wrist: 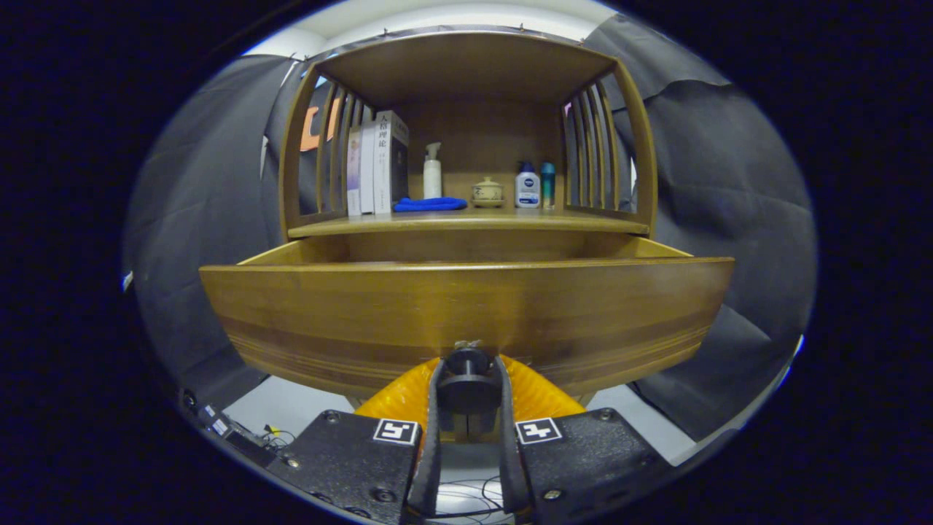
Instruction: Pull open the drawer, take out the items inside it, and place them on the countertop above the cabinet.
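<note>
Gripper view: we see a wooden cabinet (466, 146) against black cloth walls, pale floor below with loose cables (273, 435). Its countertop (466, 222) carries three upright books (375, 164), one blue folded cloth (430, 205), one white pump bottle (433, 171), one small lidded ceramic pot (487, 192), one white-and-blue bottle (527, 186) and one slim teal bottle (547, 185) — all standing under a slatted-sided canopy. The drawer (466, 313) is pulled out, its smooth curved wood front just ahead of us; contents hidden. The gripper (467, 390) is clenched on the round dark knob (466, 373) — both fingers press its sides.
</note>
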`<state>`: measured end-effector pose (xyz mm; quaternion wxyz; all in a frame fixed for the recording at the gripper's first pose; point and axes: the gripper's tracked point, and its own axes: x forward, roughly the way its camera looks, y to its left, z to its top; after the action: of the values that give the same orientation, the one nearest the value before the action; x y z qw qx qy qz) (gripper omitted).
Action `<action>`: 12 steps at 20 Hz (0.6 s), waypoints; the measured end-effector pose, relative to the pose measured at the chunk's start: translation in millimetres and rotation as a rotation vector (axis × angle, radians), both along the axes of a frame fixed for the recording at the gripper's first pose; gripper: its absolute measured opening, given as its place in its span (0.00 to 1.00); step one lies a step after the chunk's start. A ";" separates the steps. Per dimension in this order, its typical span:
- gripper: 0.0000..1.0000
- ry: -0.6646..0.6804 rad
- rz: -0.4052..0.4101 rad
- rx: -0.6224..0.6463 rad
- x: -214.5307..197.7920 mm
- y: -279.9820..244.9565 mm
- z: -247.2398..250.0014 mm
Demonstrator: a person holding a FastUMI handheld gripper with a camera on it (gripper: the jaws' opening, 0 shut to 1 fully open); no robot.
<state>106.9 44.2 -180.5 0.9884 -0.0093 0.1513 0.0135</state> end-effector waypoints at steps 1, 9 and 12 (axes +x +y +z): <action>0.36 0.004 0.006 0.003 -7.6 0.6 -2.8; 0.36 0.039 0.020 0.017 -50.6 3.0 -10.4; 0.36 0.047 0.026 0.008 -54.2 3.8 -12.0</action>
<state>52.7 48.0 -192.4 0.9843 -0.0068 0.1743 0.0270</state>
